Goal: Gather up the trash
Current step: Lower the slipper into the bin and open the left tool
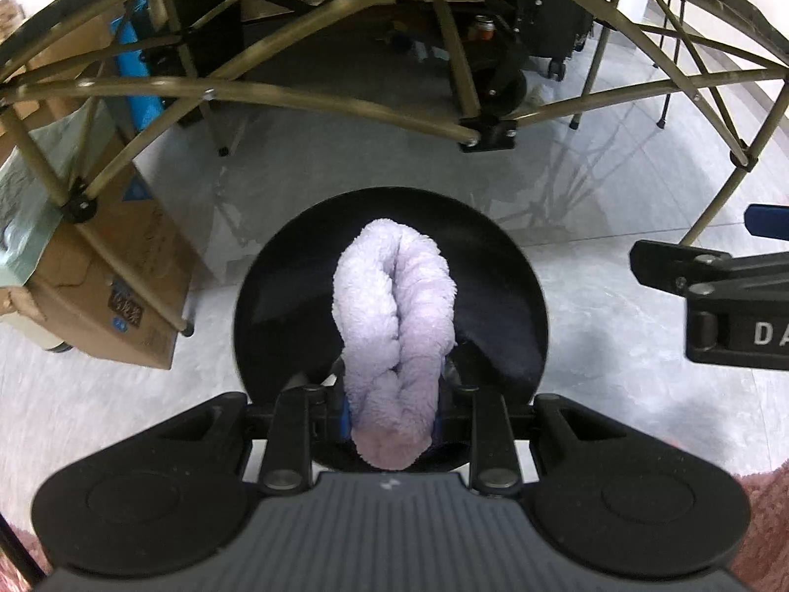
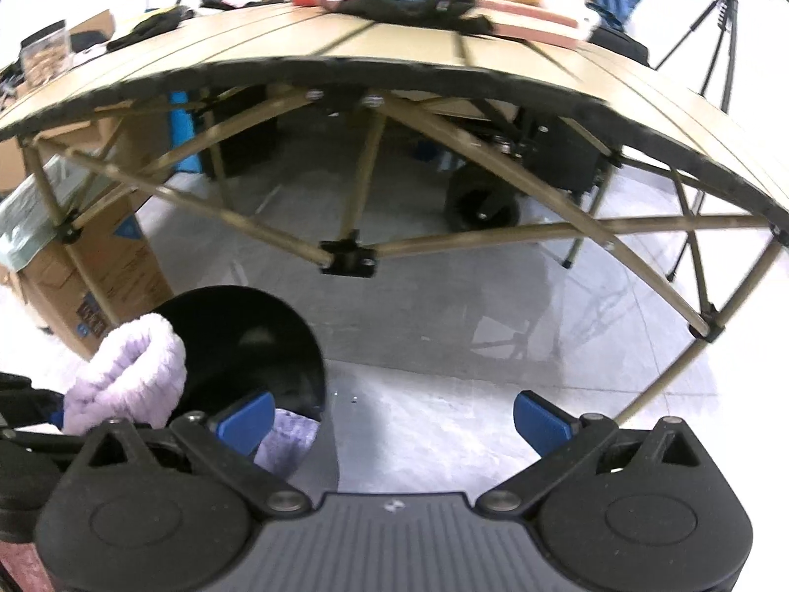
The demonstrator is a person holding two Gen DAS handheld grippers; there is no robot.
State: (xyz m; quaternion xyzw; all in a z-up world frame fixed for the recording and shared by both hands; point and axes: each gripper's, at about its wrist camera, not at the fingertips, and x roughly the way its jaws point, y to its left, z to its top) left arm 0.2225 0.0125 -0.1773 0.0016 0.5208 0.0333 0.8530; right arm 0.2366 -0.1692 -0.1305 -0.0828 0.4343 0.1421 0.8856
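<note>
While it is pinched between the blue pads of the left gripper [image 1: 392,407], a folded lilac towel [image 1: 394,325] is held directly above the round mouth of a black bin [image 1: 276,276], its looped end reaching out over the dark interior. From the right wrist view the same towel [image 2: 130,375] is seen at the lower left, bulging above the bin [image 2: 256,330], and a further patch of lilac cloth is visible low beside the bin wall, though whether it is part of the same towel cannot be told. The right gripper [image 2: 394,419] is held to the right of the bin over the pale grey floor [image 2: 468,345], its fingers spread wide with nothing between them; one blue pad [image 2: 249,419] is seen just in front of the bin's side. Part of the right gripper's black body [image 1: 725,306] is caught at the right edge of the left wrist view. Behind the bin a folding table [image 2: 345,49] on crossed tan struts is seen, its slatted top heaped with clothes and soft items. A cardboard box [image 1: 128,266] is set on the floor to the left of the bin, and a tripod [image 2: 715,29] stands at the far right.
</note>
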